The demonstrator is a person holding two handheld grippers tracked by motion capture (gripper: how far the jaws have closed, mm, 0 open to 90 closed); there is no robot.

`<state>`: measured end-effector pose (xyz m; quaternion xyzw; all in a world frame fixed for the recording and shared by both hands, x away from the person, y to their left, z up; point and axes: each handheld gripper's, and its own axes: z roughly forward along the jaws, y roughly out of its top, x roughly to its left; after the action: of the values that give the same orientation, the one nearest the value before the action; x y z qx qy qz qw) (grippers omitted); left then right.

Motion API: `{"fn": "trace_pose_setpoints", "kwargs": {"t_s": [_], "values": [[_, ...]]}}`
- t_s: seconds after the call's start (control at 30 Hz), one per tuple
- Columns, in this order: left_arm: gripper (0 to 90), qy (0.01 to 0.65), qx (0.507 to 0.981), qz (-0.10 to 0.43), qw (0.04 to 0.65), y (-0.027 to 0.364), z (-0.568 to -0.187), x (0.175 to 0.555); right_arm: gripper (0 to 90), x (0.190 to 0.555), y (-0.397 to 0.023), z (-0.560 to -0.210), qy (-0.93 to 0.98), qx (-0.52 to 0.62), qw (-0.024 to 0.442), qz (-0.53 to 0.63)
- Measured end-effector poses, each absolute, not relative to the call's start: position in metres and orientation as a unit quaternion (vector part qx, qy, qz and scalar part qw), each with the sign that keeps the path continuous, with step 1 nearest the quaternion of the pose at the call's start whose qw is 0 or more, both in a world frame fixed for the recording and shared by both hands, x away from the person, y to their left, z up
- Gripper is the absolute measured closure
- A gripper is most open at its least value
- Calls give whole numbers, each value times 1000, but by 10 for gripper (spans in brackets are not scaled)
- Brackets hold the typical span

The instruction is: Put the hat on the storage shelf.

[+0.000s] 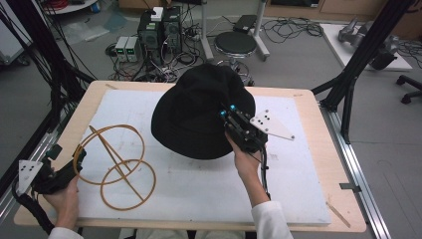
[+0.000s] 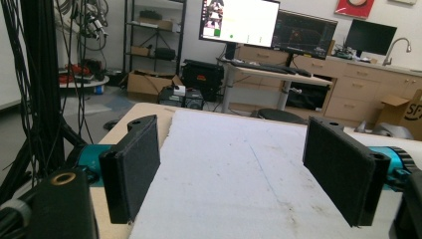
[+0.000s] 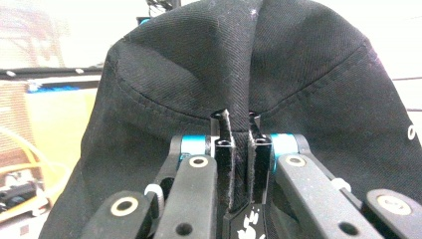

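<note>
A black fabric hat (image 1: pixel 194 114) hangs raised over the middle of the white board (image 1: pixel 209 184). My right gripper (image 1: pixel 226 112) is shut on a fold of its brim at the hat's right side. In the right gripper view the jaws pinch the black cloth (image 3: pixel 239 64) tightly, with the gripper (image 3: pixel 238 115) pointing into the hat. A stand of bent yellow-brown hoops (image 1: pixel 117 164) rests on the board's left part. My left gripper (image 1: pixel 74 158) sits at the table's left edge, right beside the hoops. In the left gripper view that gripper (image 2: pixel 239 169) is open, with bare white board between its pads.
The board lies on a wooden table (image 1: pixel 328 149). Black frame posts (image 1: pixel 358 55) stand at the right, and cable bundles (image 1: pixel 45 64) at the left. Beyond the far edge are computer boxes (image 1: pixel 159 30), a round stool (image 1: pixel 235 44) and loose cables on the floor.
</note>
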<state>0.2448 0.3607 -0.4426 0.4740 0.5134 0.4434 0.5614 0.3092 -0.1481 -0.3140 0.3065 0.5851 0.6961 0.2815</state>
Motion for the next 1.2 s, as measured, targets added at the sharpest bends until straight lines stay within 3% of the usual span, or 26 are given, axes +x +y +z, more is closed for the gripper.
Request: {"fn": "trace_pose_setpoints", "kwargs": {"t_s": [0.27, 1.2], "values": [[228, 513, 474, 444, 561, 361, -443, 245, 860, 307, -144, -292, 565, 289, 287, 718], [228, 513, 476, 446, 558, 361, -443, 245, 860, 281, -55, -250, 553, 198, 171, 791]]}}
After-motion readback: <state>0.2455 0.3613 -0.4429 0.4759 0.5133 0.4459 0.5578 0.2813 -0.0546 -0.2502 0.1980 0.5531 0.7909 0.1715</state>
